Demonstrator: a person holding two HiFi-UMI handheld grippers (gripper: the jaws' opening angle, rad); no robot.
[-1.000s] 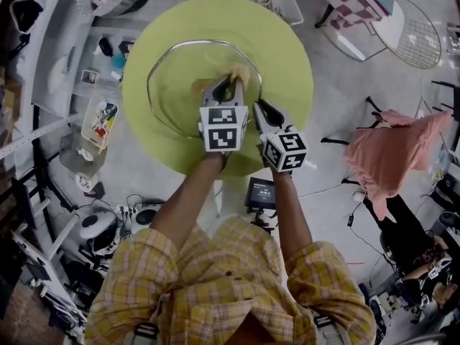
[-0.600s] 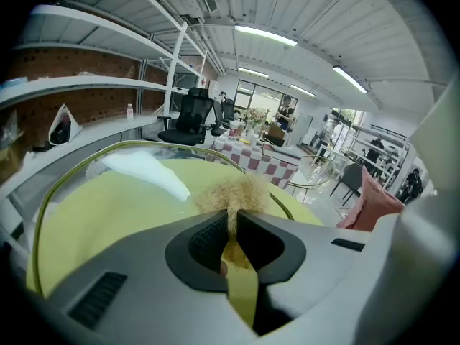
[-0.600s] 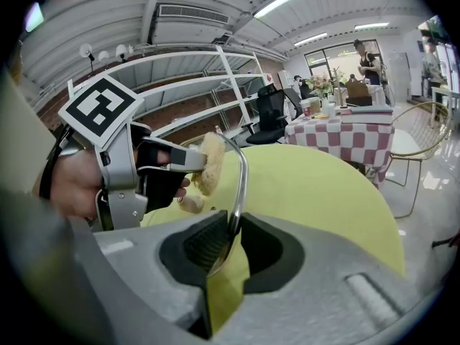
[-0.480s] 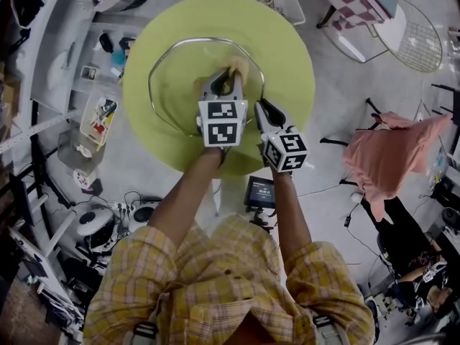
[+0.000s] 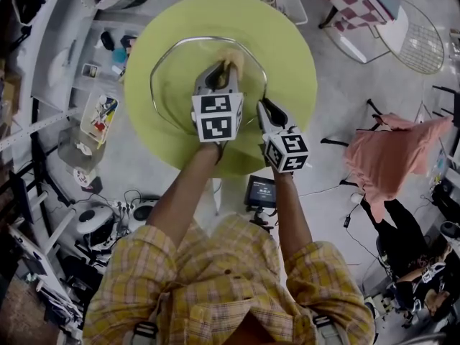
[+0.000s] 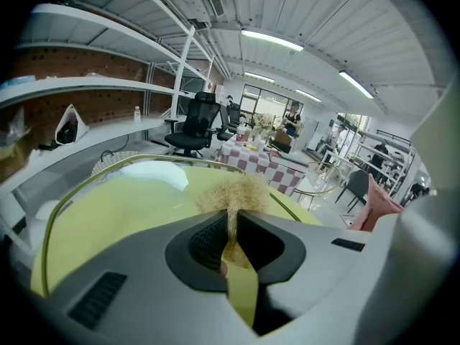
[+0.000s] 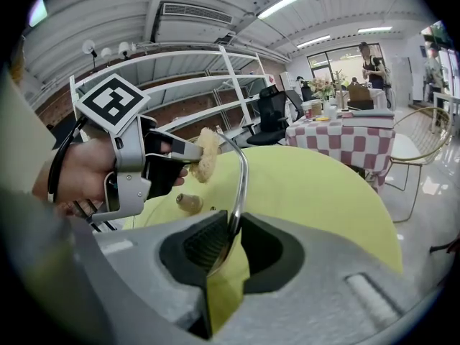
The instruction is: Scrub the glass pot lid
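On the round yellow-green tabletop (image 5: 287, 49): glass pot lid (image 5: 176, 85), metal-rimmed, over the middle of the top. Its knob (image 7: 190, 203) shows in the right gripper view. Cannot tell if the lid lies flat or is tipped up at the near edge.

Right gripper (image 7: 231, 228): jaws clenched on the lid's rim at the near-right side, steadying it.

Left gripper (image 6: 231, 218): jaws pinched tight on a tan fuzzy scrubber (image 6: 233, 192). The tuft sticks out past the tips and sits on the glass toward the lid's far-right part, just inside the rim.

Progress (judgement): scrubbing step is in hand, with the lid secured, the scrubber gripped and in contact. No suds, streaks or soil can be made out on the glass, so the cleaned fraction is unknown. The left and near portions of the lid probably remain to be covered, then release of the rim.
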